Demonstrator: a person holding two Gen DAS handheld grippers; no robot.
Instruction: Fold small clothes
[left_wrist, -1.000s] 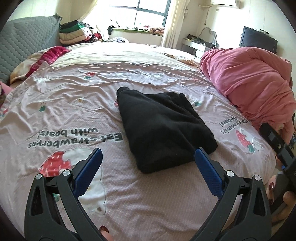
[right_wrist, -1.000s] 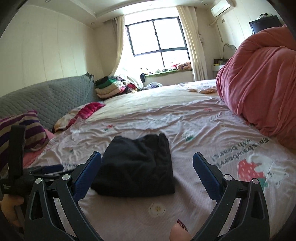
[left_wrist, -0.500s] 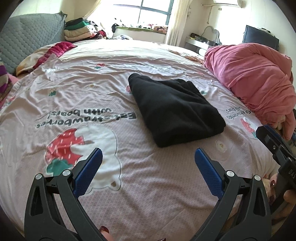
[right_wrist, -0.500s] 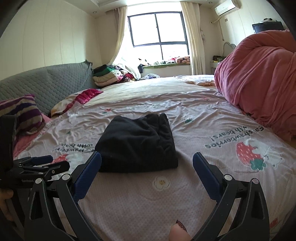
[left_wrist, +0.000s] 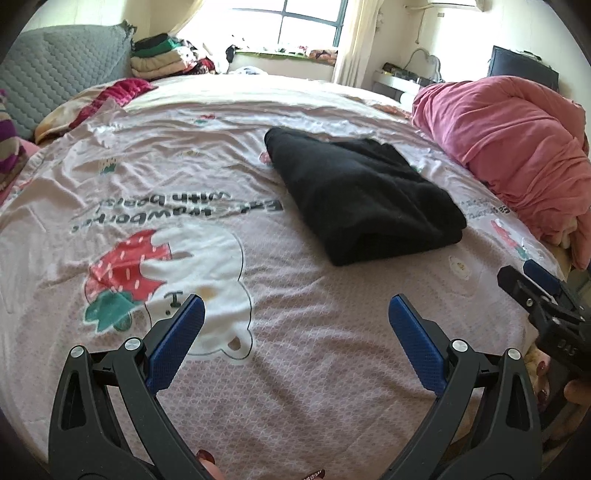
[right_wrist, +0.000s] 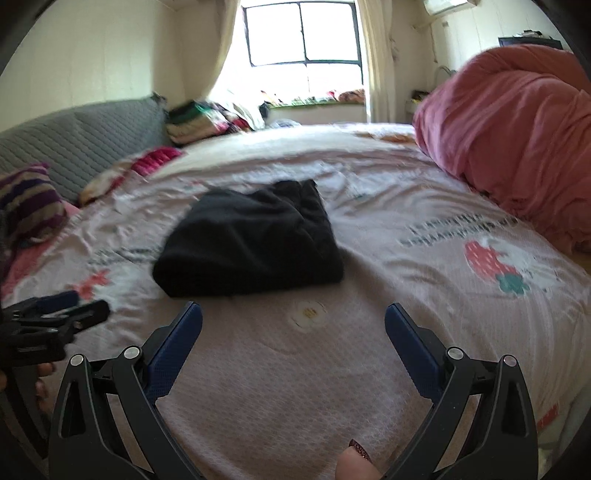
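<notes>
A black garment (left_wrist: 364, 192) lies folded into a flat rectangle on the pink printed bedsheet (left_wrist: 207, 369); it also shows in the right wrist view (right_wrist: 251, 240). My left gripper (left_wrist: 295, 314) is open and empty, held above the sheet in front of the garment and to its left. My right gripper (right_wrist: 293, 317) is open and empty, just in front of the garment's near edge. The right gripper also shows at the right edge of the left wrist view (left_wrist: 546, 302), and the left gripper at the left edge of the right wrist view (right_wrist: 55, 314).
A bunched pink duvet (left_wrist: 517, 147) lies on the right side of the bed. A grey quilted headboard (left_wrist: 55, 74), a striped pillow (right_wrist: 29, 206) and a stack of folded clothes (left_wrist: 159, 59) are at the left and back. The window (right_wrist: 303, 33) is behind.
Both grippers have drawn back from the folded garment toward the bed's near edge, and stay open. The garment has not moved.
</notes>
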